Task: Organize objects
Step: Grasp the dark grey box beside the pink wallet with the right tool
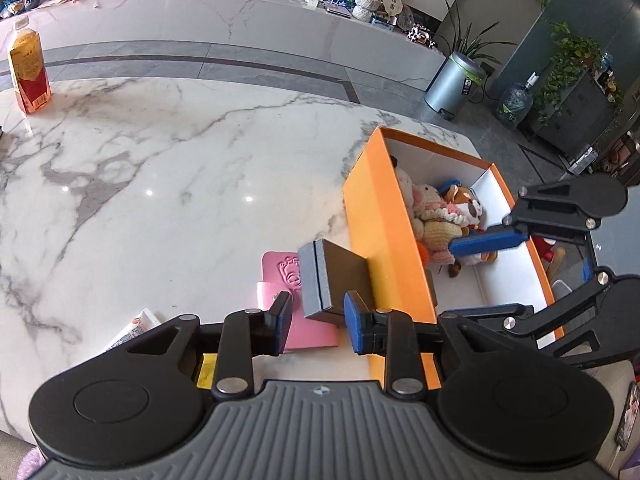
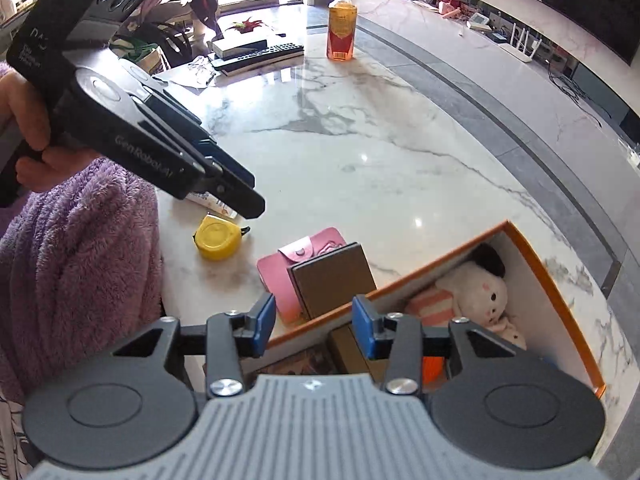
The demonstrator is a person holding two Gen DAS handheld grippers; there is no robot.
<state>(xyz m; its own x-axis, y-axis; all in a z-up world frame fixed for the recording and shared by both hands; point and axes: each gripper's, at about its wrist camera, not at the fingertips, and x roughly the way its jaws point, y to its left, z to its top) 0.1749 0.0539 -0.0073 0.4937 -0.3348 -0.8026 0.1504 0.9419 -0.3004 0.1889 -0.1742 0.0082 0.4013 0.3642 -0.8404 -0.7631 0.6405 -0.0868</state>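
Orange box (image 1: 384, 236) sits open at the near right corner of the marble table (image 1: 168, 152), already holding plush toys (image 1: 436, 216) at its far end, with bare white floor left toward the near end. Propped against its outer long wall stands a small grey-brown box (image 1: 334, 280), resting partly on a flat pink pouch (image 1: 280, 308). A yellow tape measure (image 2: 216, 238) lies a little further out on the table, and an orange drink bottle (image 1: 29, 72) stands well apart at the far side.

The left claw (image 1: 318, 322) hovers just above the grey-brown box, jaws narrowly parted with nothing pressed between the pads. The right claw (image 2: 314, 326) hangs over the near wall of the orange box, jaws moderately apart and empty.

The step in hand looks like picking up the grey-brown box. To do it well, I would come down square across its narrow thickness, not its broad face, so the pads meet flat sides. Because it leans, a sideways nudge may topple it onto the pouch, so close gently, lift straight, clear the orange wall, then lower it into the bare near end away from the toys.
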